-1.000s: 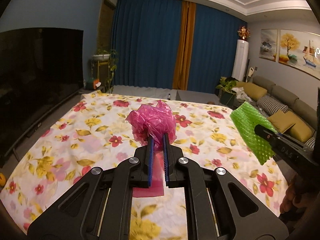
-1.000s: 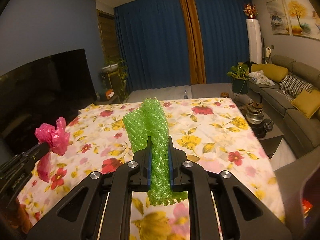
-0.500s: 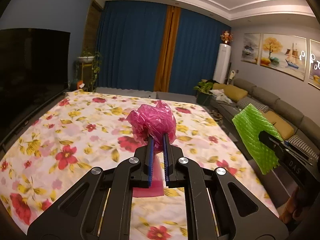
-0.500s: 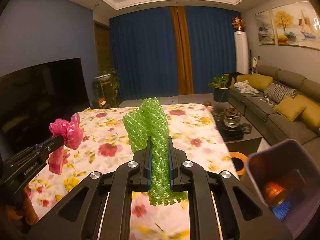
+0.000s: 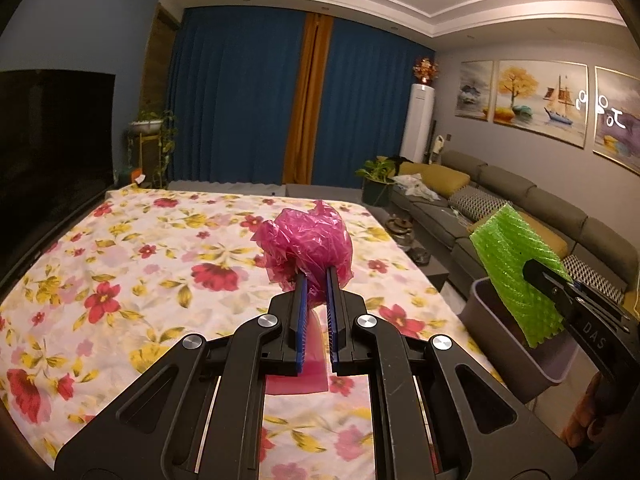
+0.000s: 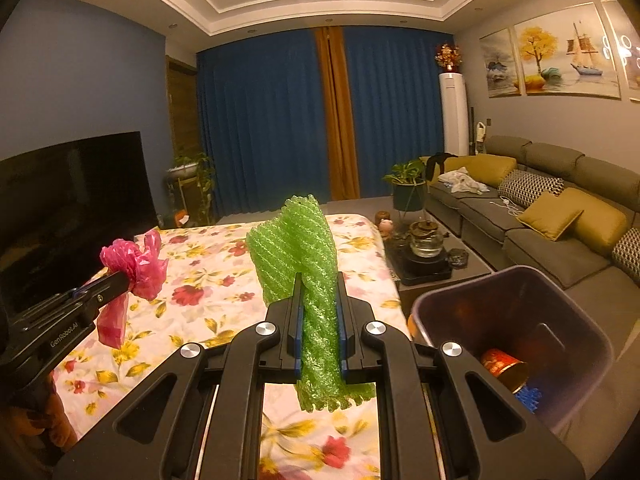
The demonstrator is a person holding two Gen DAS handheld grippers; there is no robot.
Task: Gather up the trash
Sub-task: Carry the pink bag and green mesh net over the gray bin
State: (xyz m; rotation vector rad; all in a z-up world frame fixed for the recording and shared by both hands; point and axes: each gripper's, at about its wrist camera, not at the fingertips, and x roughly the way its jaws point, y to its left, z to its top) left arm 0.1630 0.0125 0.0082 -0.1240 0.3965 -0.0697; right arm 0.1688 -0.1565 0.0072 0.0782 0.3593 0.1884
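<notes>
Pink crinkled plastic, the pink bag, was clamped between the closed jaws of the left gripper in the left wrist view; its bunched bulk sat ahead of the fingertips and a flat tail hung below the jaws. The pinch at the bag's neck probably kept the loose film from unfolding during carriage. Beneath it lay the floral cloth, with no further trash visible on the part shown. At 3 o'clock the right gripper held the green foam net directly above the rim of the grey bin, which stood off the cloth's right edge. A television occupied 9 o'clock, blue curtains 12 o'clock, and a sofa 2 o'clock.

In the right wrist view, the right gripper was closed on the green foam net, which stood upright between the fingers and projected beyond both ends; a mid-length grip appeared to keep the soft sleeve from flopping. The grey bin sat at 4 o'clock, open-topped, already containing a red can and a blue item. The left gripper entered at 9 o'clock, gripping the pink bag. A low tea table with a glass teapot stood just beyond the bin. The bin mouth appeared unobstructed; the near rim was judged the only edge to clear.
</notes>
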